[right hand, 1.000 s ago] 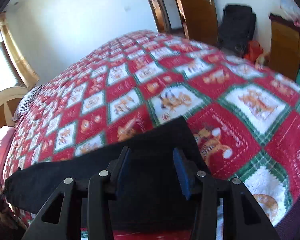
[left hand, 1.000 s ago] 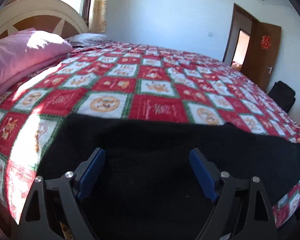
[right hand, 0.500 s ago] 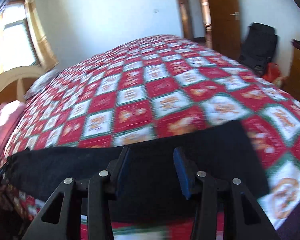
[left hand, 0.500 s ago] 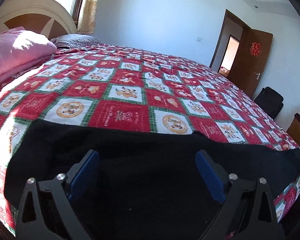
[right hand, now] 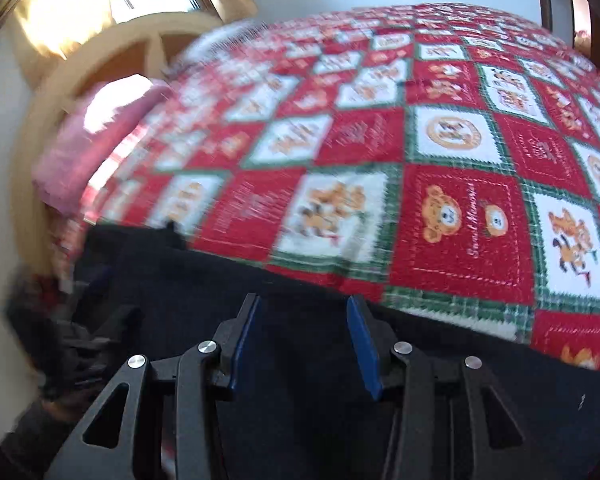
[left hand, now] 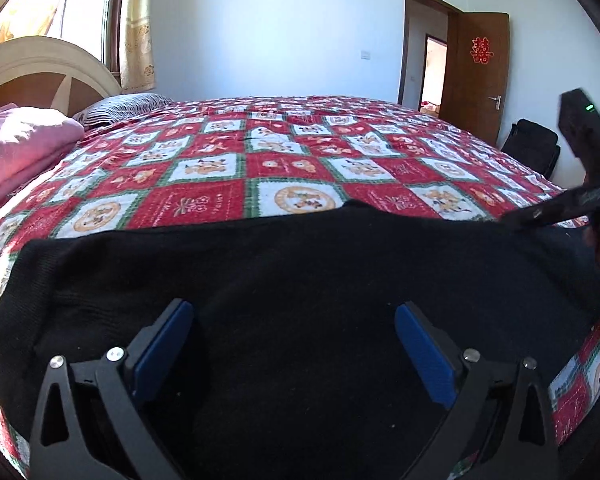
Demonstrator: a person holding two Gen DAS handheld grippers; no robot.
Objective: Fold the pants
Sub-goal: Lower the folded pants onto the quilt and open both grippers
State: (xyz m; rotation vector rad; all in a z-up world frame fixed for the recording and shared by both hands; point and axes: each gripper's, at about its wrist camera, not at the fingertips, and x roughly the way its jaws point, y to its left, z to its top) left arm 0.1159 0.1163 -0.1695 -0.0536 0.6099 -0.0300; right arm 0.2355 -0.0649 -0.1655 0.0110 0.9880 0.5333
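Black pants [left hand: 300,280] lie flat along the near edge of a bed with a red, white and green patchwork quilt [left hand: 284,168]. My left gripper [left hand: 294,312] is open wide, its blue pads just above the pants, holding nothing. The right gripper's black body shows at the right edge of the left wrist view [left hand: 580,196]. In the right wrist view the pants [right hand: 300,292] fill the bottom, and my right gripper [right hand: 304,306] is open over their far edge, holding nothing. That view is motion-blurred on the left.
A pink pillow [left hand: 16,144] and a striped pillow [left hand: 120,106] lie at the cream headboard [left hand: 40,68] on the left. A brown open door [left hand: 480,68] and a black bag [left hand: 536,148] stand at the far right. A curtained window [left hand: 60,12] is behind the headboard.
Both grippers have swung over the pants, both staying open. The right view has turned left toward the headboard. The right gripper has come into the left wrist view.
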